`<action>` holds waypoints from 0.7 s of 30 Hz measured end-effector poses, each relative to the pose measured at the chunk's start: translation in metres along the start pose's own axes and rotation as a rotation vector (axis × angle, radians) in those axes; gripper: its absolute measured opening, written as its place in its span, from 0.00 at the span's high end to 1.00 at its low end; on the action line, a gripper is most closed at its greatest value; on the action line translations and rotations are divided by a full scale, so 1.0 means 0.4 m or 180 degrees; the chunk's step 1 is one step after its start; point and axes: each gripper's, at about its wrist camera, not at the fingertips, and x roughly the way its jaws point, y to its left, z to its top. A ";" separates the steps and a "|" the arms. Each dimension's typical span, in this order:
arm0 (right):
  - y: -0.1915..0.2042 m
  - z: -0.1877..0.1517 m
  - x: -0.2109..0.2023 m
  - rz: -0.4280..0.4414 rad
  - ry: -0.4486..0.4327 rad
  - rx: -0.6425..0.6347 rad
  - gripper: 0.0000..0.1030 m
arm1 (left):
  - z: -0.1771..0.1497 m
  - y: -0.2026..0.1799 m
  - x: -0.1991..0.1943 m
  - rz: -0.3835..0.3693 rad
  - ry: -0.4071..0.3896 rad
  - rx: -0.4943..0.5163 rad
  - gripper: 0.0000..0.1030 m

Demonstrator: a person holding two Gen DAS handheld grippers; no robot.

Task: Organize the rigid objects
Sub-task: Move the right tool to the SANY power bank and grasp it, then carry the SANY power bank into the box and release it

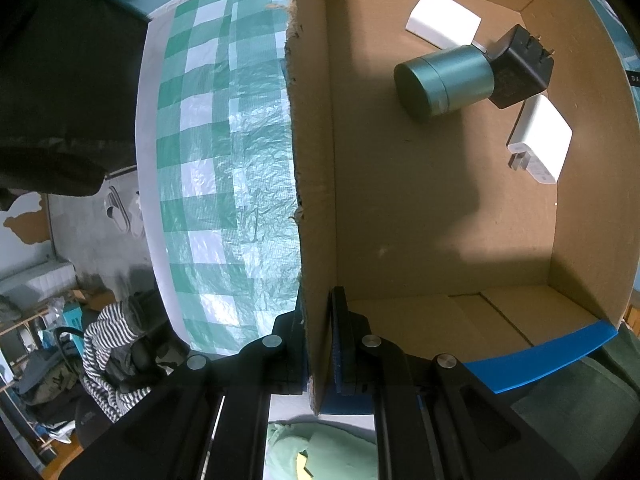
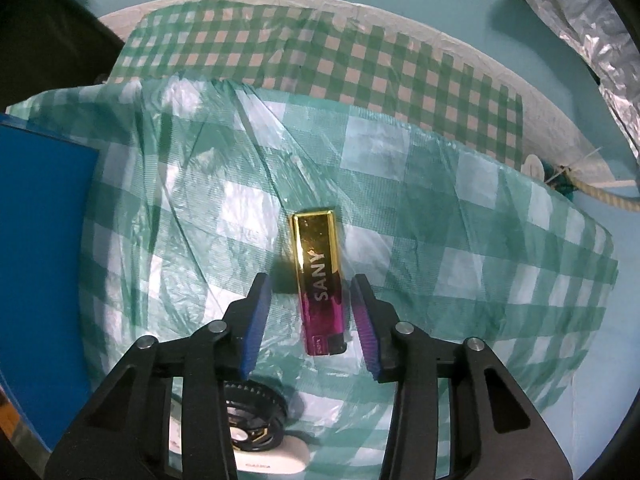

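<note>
A cardboard box [image 1: 440, 220] with blue-taped edges holds a green cylindrical tin [image 1: 444, 80], a black plug adapter [image 1: 520, 68], a white plug adapter [image 1: 540, 140] and a flat white block [image 1: 442, 20]. My left gripper [image 1: 318, 300] is shut on the box's left wall, one pad on each side of the cardboard. In the right wrist view a gold and magenta lighter [image 2: 320, 240] marked SANY lies on the green checked plastic cloth [image 2: 440, 240]. My right gripper [image 2: 311, 282] points down over it, jaws straddling its lower half with a gap on both sides.
The box's blue outer side [image 2: 44, 260] stands at the left edge of the right wrist view. A black round object [image 2: 256, 428] on a white piece lies below the right gripper. Crumpled foil [image 2: 580, 20] and a rope [image 2: 600, 196] are at the far right. A dark sleeve [image 1: 60, 100] is upper left.
</note>
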 end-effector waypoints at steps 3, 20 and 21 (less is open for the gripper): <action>-0.004 0.000 0.008 0.0014 0.0020 0.0036 0.62 | 0.000 0.001 0.000 -0.0002 0.0004 0.0000 0.92; -0.002 -0.012 0.002 -0.0076 0.0057 0.0030 0.79 | -0.003 -0.004 0.003 0.0023 -0.0003 0.0018 0.92; -0.001 -0.014 -0.001 -0.0066 0.0054 0.0038 0.79 | -0.003 -0.004 0.003 0.0024 -0.0003 0.0020 0.92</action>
